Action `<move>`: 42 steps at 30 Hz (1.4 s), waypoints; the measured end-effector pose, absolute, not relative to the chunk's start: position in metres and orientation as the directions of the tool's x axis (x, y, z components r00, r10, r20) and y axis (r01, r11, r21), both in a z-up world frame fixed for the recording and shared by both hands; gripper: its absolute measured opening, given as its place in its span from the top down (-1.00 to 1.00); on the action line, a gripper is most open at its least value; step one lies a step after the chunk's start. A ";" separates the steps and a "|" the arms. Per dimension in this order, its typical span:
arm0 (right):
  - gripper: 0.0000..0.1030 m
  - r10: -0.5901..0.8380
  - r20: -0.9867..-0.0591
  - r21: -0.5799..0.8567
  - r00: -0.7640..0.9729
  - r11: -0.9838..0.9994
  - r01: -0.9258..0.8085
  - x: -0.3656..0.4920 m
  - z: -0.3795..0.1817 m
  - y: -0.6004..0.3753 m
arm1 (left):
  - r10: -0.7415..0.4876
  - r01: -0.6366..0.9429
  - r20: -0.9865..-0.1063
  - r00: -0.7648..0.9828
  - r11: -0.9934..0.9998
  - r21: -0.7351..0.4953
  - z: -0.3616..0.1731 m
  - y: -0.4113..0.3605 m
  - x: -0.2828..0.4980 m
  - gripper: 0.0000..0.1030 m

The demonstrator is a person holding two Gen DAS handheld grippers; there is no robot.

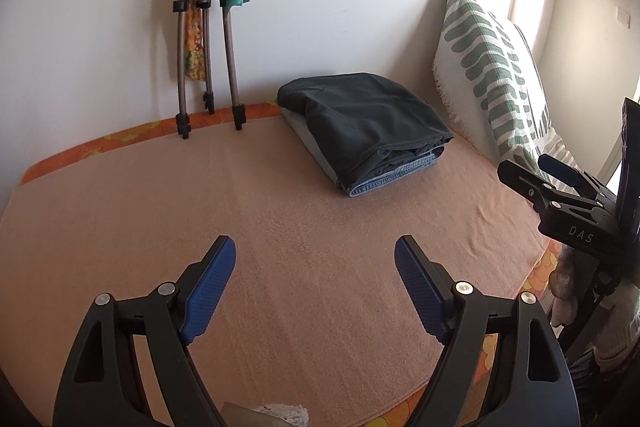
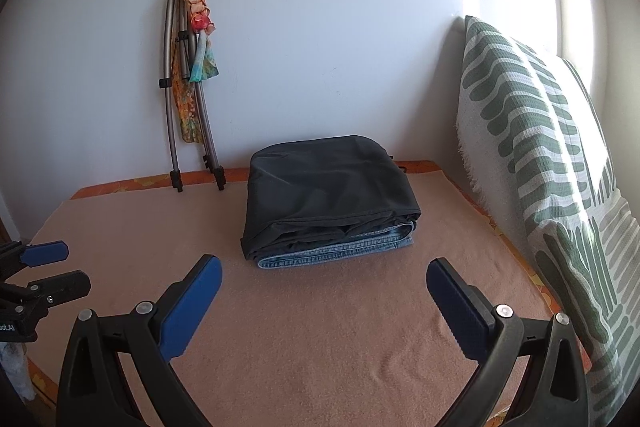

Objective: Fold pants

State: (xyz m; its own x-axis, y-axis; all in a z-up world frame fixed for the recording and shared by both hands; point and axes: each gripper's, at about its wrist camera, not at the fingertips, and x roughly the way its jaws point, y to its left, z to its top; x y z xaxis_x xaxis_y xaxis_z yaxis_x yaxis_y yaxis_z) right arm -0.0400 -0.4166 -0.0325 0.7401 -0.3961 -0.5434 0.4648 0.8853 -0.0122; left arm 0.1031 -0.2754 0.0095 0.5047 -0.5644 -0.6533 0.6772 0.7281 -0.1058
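Dark pants [image 2: 328, 187] folded into compact stack atop folded blue jeans [image 2: 340, 253], lying on peach blanket [image 2: 320, 327] near wall, beside patterned pillow [image 2: 540, 155]. Layered hems face camera; long axis unclear. Left tongs [image 1: 315, 259] wide, empty. Right tongs [image 2: 324, 281] wide, empty.

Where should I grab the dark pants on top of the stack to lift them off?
Probably the near right corner of the dark pants, where the layered edges open above the jeans. Come in low from the front with the right gripper, one finger sliding between the two garments. The left side is a closed, rounded fold offering little to pinch.
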 end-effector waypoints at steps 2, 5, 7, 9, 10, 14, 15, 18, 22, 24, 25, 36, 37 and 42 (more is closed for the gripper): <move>-1.00 -0.407 -0.538 -0.017 0.738 0.881 0.473 -0.040 -0.033 -0.417 | -0.563 0.673 -0.656 0.503 0.731 -0.112 0.008 -0.273 0.104 -0.60; -1.00 -0.415 -0.527 -0.009 0.742 0.875 0.483 -0.040 -0.030 -0.417 | -0.563 0.669 -0.652 0.508 0.735 -0.113 0.008 -0.271 0.103 -0.60; -1.00 -0.416 -0.526 -0.002 0.742 0.873 0.488 -0.040 -0.030 -0.418 | -0.564 0.669 -0.650 0.509 0.734 -0.113 0.009 -0.271 0.101 -0.61; -1.00 -0.413 -0.528 0.004 0.742 0.872 0.489 -0.039 -0.030 -0.419 | -0.570 0.673 -0.648 0.506 0.730 -0.117 0.010 -0.272 0.100 -0.62; -1.00 -0.411 -0.529 0.005 0.742 0.873 0.488 -0.039 -0.031 -0.419 | -0.572 0.675 -0.646 0.505 0.728 -0.117 0.011 -0.272 0.099 -0.63; -1.00 -0.409 -0.531 0.004 0.742 0.874 0.485 -0.038 -0.031 -0.418 | -0.578 0.682 -0.641 0.505 0.723 -0.114 0.012 -0.274 0.096 -0.66; -1.00 -0.410 -0.531 0.003 0.742 0.875 0.485 -0.038 -0.031 -0.418 | -0.577 0.681 -0.642 0.505 0.723 -0.114 0.012 -0.274 0.096 -0.67; -1.00 -0.409 -0.532 0.008 0.742 0.873 0.488 -0.039 -0.031 -0.419 | -0.576 0.677 -0.643 0.505 0.726 -0.119 0.012 -0.273 0.097 -0.68; -1.00 -0.408 -0.530 0.019 0.743 0.871 0.491 -0.041 -0.030 -0.420 | -0.576 0.671 -0.646 0.501 0.730 -0.131 0.011 -0.271 0.099 -0.69; -1.00 -0.408 -0.529 0.017 0.744 0.872 0.490 -0.041 -0.030 -0.420 | -0.577 0.669 -0.645 0.501 0.731 -0.134 0.011 -0.272 0.098 -0.69; -1.00 -0.408 -0.529 0.016 0.744 0.872 0.489 -0.041 -0.030 -0.420 | -0.578 0.670 -0.644 0.501 0.730 -0.135 0.011 -0.271 0.098 -0.70; -1.00 -0.402 -0.534 0.024 0.744 0.872 0.488 -0.041 -0.031 -0.421 | -0.580 0.676 -0.643 0.500 0.726 -0.129 0.012 -0.273 0.097 -0.70; -1.00 -0.400 -0.534 0.024 0.745 0.873 0.487 -0.041 -0.031 -0.421 | -0.581 0.676 -0.644 0.499 0.725 -0.130 0.012 -0.273 0.097 -0.71; -1.00 -0.391 -0.539 0.027 0.746 0.877 0.479 -0.040 -0.032 -0.421 | -0.582 0.679 -0.643 0.497 0.722 -0.129 0.012 -0.272 0.096 -0.71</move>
State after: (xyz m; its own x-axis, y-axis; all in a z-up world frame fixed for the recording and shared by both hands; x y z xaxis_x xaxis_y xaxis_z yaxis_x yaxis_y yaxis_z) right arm -0.0399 -0.4208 -0.0323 0.7462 -0.3912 -0.5386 0.4795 0.8771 0.0273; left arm 0.0957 -0.2725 0.0123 0.4973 -0.5823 -0.6431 0.6794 0.7224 -0.1287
